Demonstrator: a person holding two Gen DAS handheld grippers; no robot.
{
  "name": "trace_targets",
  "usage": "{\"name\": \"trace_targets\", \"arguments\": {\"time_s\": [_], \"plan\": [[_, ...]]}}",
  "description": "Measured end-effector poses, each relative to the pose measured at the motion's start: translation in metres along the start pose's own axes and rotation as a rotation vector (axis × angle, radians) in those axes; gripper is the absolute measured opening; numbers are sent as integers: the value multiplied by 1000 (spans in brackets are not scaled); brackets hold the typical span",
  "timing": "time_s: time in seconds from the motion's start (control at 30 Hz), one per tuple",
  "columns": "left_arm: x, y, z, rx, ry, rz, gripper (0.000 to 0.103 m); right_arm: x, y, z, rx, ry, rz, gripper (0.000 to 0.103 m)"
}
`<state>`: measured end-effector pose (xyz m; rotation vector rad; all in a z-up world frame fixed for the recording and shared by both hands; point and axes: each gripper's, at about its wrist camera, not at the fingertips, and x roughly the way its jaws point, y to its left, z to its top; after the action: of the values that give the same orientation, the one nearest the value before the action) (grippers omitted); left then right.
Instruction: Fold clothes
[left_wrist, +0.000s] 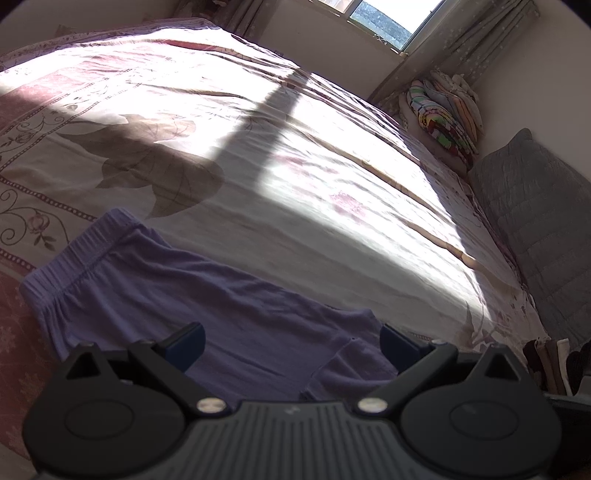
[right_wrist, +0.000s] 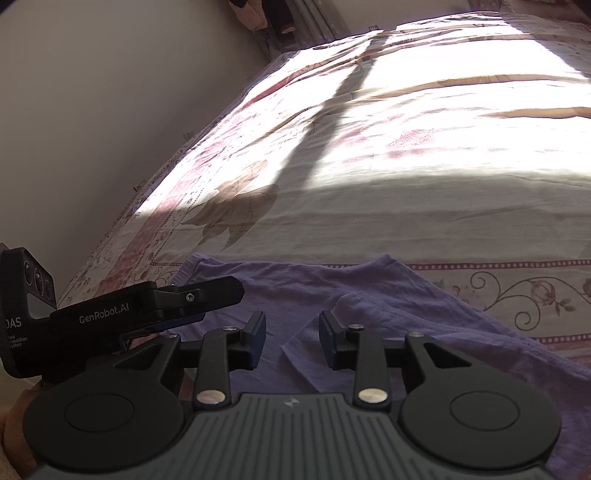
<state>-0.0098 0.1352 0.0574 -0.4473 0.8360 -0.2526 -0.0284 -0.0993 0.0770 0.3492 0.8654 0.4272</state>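
Note:
A purple garment (left_wrist: 207, 291) with an elastic waistband lies flat on the floral bedspread (left_wrist: 295, 192), partly folded over itself. My left gripper (left_wrist: 291, 343) hovers over its near edge. Its jaws stand wide apart and nothing is between them. In the right wrist view the same purple garment (right_wrist: 369, 295) spreads under my right gripper (right_wrist: 291, 339). Those jaws stand a little apart over a folded edge of the cloth, and the pads press on nothing. The left gripper's fingers (right_wrist: 218, 291) reach in from the left, low over the garment.
The bedspread (right_wrist: 406, 166) stretches far ahead, half in bright sunlight. A wall (right_wrist: 92, 110) runs along one side of the bed. A grey quilted cushion (left_wrist: 535, 221) and a stack of colourful bedding (left_wrist: 447, 118) sit on the other side, under a window (left_wrist: 384, 18).

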Motion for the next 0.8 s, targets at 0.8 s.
{"name": "trace_targets", "arguments": {"time_s": [0.8], "plan": [[14,-16,-14,35,39,-83,101,-14,-40,2,-12,19,-66,45]]}}
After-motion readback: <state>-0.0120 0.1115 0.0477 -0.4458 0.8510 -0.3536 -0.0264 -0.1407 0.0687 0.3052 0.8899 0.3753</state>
